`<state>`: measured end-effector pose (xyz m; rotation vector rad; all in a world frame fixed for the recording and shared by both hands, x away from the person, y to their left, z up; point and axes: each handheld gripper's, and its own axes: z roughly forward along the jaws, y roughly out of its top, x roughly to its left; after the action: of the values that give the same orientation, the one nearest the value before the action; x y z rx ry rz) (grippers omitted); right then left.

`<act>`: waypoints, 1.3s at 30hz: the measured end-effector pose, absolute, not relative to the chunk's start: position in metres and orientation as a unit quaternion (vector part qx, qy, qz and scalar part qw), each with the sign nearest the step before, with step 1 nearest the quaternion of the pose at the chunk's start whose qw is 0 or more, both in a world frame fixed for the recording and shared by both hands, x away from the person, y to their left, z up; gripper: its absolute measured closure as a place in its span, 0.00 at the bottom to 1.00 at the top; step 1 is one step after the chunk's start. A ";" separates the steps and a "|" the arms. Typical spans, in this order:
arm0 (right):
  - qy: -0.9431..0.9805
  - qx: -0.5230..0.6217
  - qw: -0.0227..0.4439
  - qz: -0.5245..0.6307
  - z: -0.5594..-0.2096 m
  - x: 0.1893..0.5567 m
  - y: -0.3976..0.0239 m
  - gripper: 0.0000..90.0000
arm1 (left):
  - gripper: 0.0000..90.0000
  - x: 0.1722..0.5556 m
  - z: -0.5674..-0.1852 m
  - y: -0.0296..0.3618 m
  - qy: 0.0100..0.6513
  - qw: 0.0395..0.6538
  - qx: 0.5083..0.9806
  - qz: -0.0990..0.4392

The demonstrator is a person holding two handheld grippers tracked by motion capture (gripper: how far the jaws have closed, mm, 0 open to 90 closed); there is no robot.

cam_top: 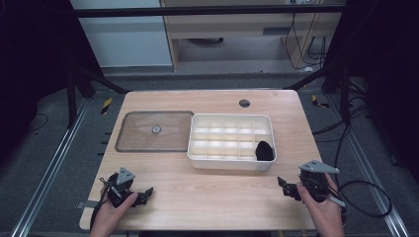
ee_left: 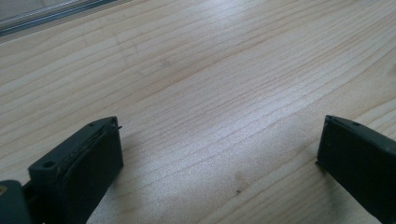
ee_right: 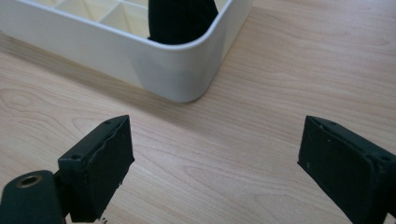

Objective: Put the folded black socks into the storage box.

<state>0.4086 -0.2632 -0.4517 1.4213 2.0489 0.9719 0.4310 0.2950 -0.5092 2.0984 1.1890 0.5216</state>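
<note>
At the near left of the worktop, the left gripper is resting low in the person's left hand, its jaws standing spread over bare wood with nothing between them. Farther back, a clear flat lid with a small round knob is lying on the wood, just beside the left wall of a white divided tray. A black cloth item is sitting in the tray's near right corner compartment, poking up above the rim. At the near right, the right gripper is pointing toward that corner in the person's right hand, near the tray but apart from it, its jaws standing wide and empty
</note>
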 end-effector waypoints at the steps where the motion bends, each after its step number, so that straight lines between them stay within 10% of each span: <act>1: 0.746 0.517 0.227 0.352 -0.455 0.409 -0.263 0.12 | 0.00 0.431 -0.509 0.295 0.455 0.331 0.803 0.200; 39: 0.760 0.507 0.213 0.348 -0.512 0.424 -0.237 0.08 | 0.00 0.431 -0.509 0.295 0.454 0.329 0.804 0.200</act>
<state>0.4236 -0.2373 -0.5124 1.4069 2.1091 0.9649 0.4309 0.2953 -0.5091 2.1032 1.1878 0.5227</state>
